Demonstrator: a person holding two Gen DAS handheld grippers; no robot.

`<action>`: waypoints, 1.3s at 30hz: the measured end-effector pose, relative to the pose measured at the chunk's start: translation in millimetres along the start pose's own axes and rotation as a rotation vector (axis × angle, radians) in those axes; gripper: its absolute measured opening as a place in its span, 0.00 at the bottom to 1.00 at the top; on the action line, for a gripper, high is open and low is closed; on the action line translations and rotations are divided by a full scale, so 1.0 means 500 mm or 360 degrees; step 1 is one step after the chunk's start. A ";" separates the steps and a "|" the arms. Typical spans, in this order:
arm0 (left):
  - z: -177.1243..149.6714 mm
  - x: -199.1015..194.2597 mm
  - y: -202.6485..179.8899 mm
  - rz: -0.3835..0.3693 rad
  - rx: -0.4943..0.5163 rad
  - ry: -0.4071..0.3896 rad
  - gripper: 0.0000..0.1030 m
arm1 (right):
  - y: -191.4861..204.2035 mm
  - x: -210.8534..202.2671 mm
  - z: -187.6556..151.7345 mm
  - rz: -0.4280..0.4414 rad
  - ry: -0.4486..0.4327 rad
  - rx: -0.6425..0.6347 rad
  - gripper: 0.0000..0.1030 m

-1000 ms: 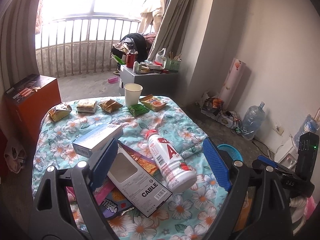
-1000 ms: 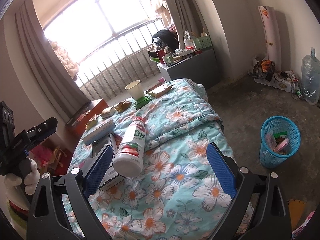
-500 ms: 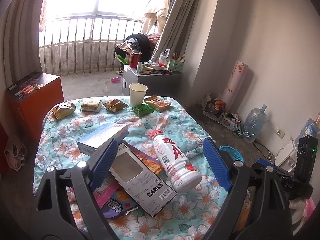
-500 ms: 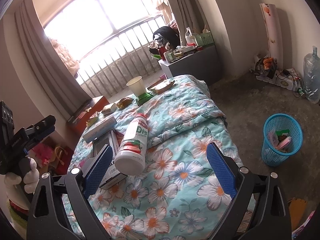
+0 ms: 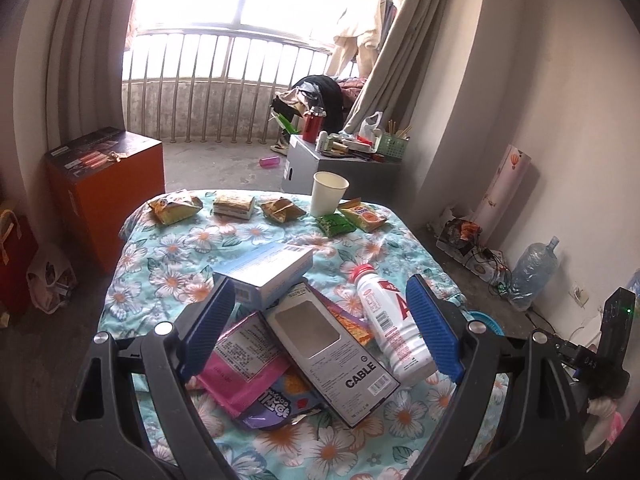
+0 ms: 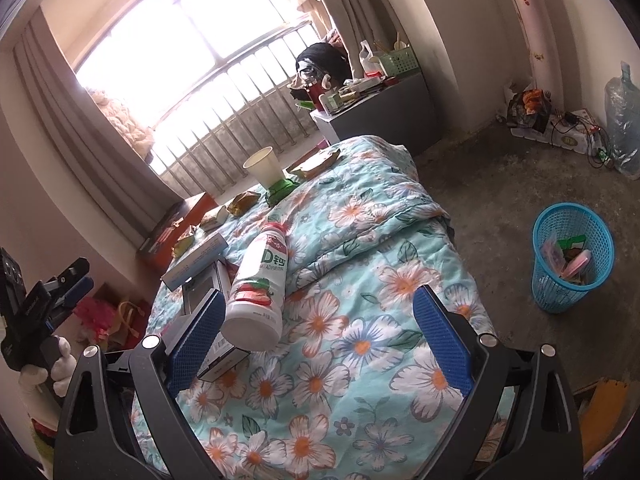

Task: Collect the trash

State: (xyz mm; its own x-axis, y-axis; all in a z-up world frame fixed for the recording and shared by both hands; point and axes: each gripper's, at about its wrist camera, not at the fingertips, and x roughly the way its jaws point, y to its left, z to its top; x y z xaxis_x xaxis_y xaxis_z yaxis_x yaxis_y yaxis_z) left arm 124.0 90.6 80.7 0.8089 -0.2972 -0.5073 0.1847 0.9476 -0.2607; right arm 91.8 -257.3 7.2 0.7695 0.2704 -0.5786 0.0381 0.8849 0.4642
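Trash pile sits on the floral bed, near its front edge: pink wrapper far left, blue box behind it, black CABLE box on top in the middle, white bottle lying on its side at right. Left claw hangs wide over the pile, gripping nothing. Right claw also wide & empty, bottle just by its left pad. Blue basket on floor, well apart, far right.
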 end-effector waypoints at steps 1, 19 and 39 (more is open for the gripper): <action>-0.004 0.003 0.012 0.0013 -0.0016 0.0008 0.81 | 0.000 0.004 -0.001 0.0001 0.0009 0.0002 0.89; -0.047 0.051 0.140 0.0060 -0.0224 0.0123 0.81 | 0.048 0.111 -0.007 0.0063 0.0221 0.0003 0.89; 0.150 0.444 0.158 -0.0475 0.0237 0.1020 0.84 | 0.060 0.207 0.024 0.0061 0.0345 0.0000 0.89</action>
State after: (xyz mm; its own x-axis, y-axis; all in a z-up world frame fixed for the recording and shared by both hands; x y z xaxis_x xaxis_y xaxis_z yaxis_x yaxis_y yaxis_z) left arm 359.9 108.2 9.0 0.2341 -0.5128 -0.8259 0.4579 0.8076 -0.3717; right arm 180.1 -207.4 -30.8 0.6154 0.3789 -0.6911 0.0116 0.8724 0.4886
